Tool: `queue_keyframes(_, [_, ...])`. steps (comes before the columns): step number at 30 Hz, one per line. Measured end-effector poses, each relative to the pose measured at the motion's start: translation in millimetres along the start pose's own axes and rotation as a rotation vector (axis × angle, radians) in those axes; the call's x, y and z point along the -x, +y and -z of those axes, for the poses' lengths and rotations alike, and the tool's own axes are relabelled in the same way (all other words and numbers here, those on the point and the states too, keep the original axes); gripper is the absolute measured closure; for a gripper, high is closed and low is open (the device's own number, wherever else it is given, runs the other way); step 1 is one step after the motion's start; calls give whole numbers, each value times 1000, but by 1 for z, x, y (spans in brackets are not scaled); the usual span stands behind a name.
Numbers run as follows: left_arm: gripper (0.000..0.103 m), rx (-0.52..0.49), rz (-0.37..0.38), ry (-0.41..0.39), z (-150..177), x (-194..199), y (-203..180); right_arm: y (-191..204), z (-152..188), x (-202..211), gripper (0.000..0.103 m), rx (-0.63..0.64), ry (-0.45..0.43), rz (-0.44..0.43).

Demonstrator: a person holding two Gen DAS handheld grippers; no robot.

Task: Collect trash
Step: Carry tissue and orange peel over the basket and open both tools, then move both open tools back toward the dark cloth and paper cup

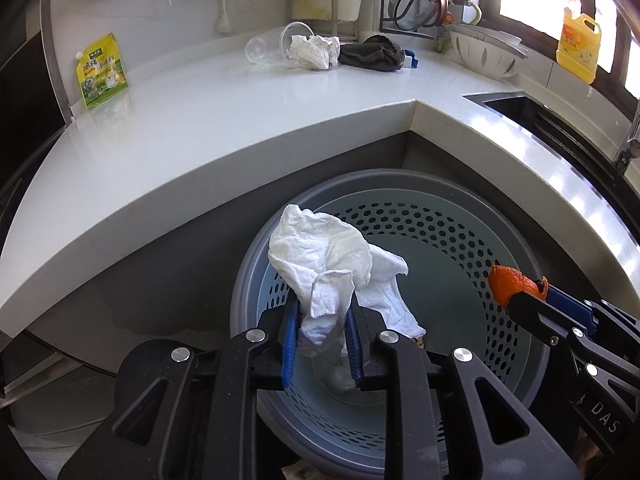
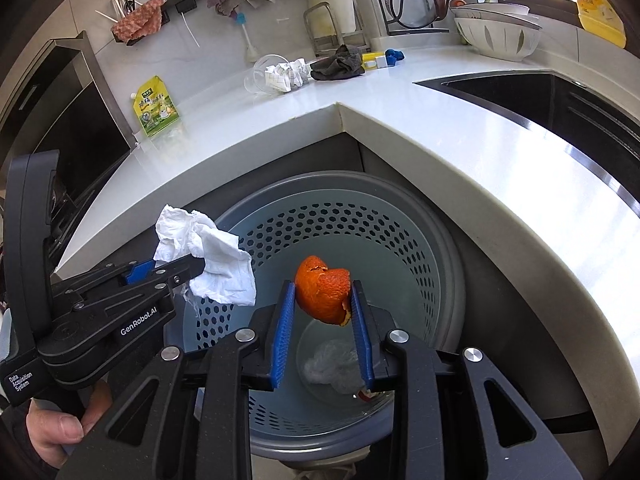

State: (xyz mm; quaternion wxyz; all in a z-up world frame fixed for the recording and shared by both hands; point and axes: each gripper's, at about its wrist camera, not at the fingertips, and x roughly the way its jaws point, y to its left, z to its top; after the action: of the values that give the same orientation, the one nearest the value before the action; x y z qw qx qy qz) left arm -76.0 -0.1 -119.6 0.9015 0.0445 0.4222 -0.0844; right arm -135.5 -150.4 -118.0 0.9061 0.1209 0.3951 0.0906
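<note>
My left tool (image 1: 322,322) has a crumpled white paper towel (image 1: 328,264) between its blue pads (image 1: 291,336), and the pads press on its lower end. The towel sticks up over the rim of the trash basket (image 1: 516,216). My right tool (image 2: 325,300) is clamped on a piece of orange peel (image 2: 323,294), and it hangs right over the basket too. The basket is grey-blue with little holes all around its wall. It stands on the floor in the corner under the white desk (image 1: 192,120). At its bottom I see a clear crumpled plastic wrap (image 2: 332,368).

On the left tool's side I can read "GenRobot.AI" and "Data Acquisition System". A hand (image 2: 60,432) holds its handle.

Back on the desk lies a tipped clear plastic cup (image 1: 272,46) with a crumpled paper ball (image 1: 314,52) just beside it. Next to that is a dark grey rag (image 1: 370,56). A green and yellow pouch (image 1: 102,72) leans on the wall; its writing is too small for me to read. A yellow bottle (image 1: 578,48) stands by the window, near a white colander (image 1: 490,54) and the dark sink (image 1: 532,110).
</note>
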Motion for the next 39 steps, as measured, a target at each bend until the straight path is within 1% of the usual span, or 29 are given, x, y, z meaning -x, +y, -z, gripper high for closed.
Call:
queue_keyframes(2, [73,0,-5,1,-1,0,0,0,0,1,74,0,-3,4])
queue_keyframes(4, [49,7,-9,-5,-1,1,1,-1,0,3,66,-3,-15,7])
queue_keyframes(5, [46,11,-15,-13,0,3,2,-2,0,5,57,-6,-23,6])
queue_keyframes(6, [44,12,-18,-21,-1,5,3,-2,0,7,53,-10,-32,3])
queue_keyframes(18, [43,20,-19,-23,-1,7,5,-3,0,10,53,-18,-42,5])
queue_keyframes(22, [37,26,-17,-26,0,7,6,-4,0,11,53,-21,-44,3])
queue_keyframes(26, [36,32,-20,-27,-1,8,8,-4,0,11,52,-26,-43,4])
queue_keyframes(30, [32,45,-11,-26,-2,9,11,-4,0,11,52,-26,-43,3])
queue_keyframes(33, [32,52,-10,-27,-4,11,14,-3,-1,15,52,-22,-50,-1])
queue_keyframes(36, [32,55,-3,-23,-8,11,16,-3,-6,18,50,-12,-57,-1])
queue_keyframes(39, [29,44,-7,-32,-16,14,19,-2,-17,24,47,12,-76,13])
